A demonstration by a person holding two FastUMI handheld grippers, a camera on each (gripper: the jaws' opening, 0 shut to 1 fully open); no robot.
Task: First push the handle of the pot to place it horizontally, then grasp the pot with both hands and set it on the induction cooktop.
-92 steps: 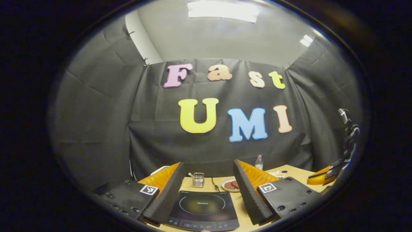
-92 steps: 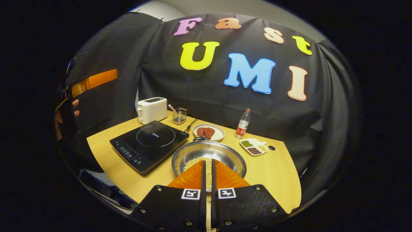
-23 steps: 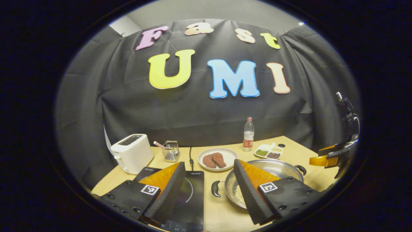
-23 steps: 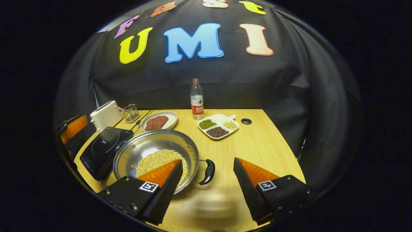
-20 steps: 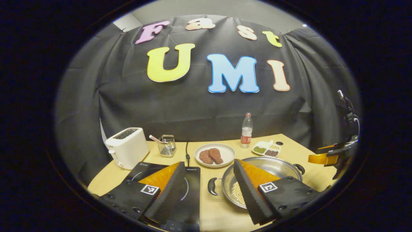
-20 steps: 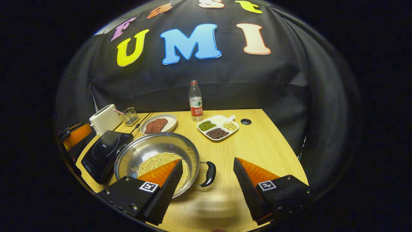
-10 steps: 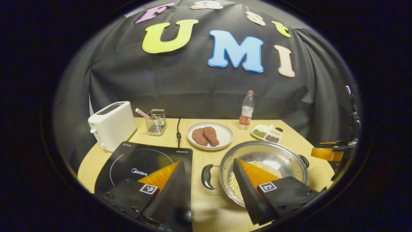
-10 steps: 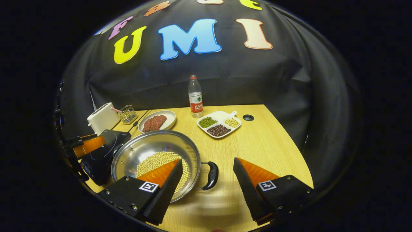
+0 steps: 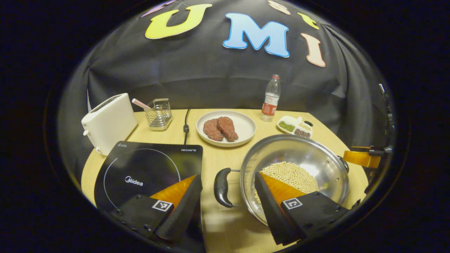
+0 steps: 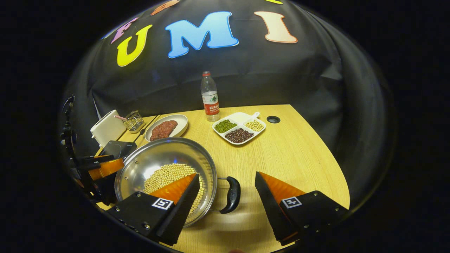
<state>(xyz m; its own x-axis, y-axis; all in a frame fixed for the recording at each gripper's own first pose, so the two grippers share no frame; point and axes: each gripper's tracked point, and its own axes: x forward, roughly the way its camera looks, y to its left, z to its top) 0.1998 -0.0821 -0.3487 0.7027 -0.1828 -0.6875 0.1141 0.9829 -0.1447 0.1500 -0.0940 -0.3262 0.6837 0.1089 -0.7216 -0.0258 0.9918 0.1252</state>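
A steel pot (image 9: 309,161) (image 10: 158,156) holding yellow beans sits on the wooden table, right of the black induction cooktop (image 9: 147,168) (image 10: 116,148). Its two black handles lie sideways. In the left gripper view, my left gripper (image 9: 228,196) is open, and the pot's left handle (image 9: 222,182) lies between its fingers, untouched. In the right gripper view, my right gripper (image 10: 226,195) is open around the pot's right handle (image 10: 232,195), with no contact. The left gripper's finger also appears at the far left of the right gripper view, and the right gripper's at the far right of the left gripper view.
Behind the pot stand a plate of meat (image 9: 225,128) (image 10: 165,129), a water bottle (image 9: 270,98) (image 10: 209,96) and a divided dish of beans (image 9: 294,127) (image 10: 239,130). A white toaster (image 9: 107,121) (image 10: 105,131) and a wire holder (image 9: 158,114) stand behind the cooktop. Bare wooden table (image 10: 299,154) lies to the pot's right.
Both grippers have dropped lower and tilted down toward the table. The left one has moved right so the pot's left handle sits between its fingers. The right one opened and straddles the right handle.
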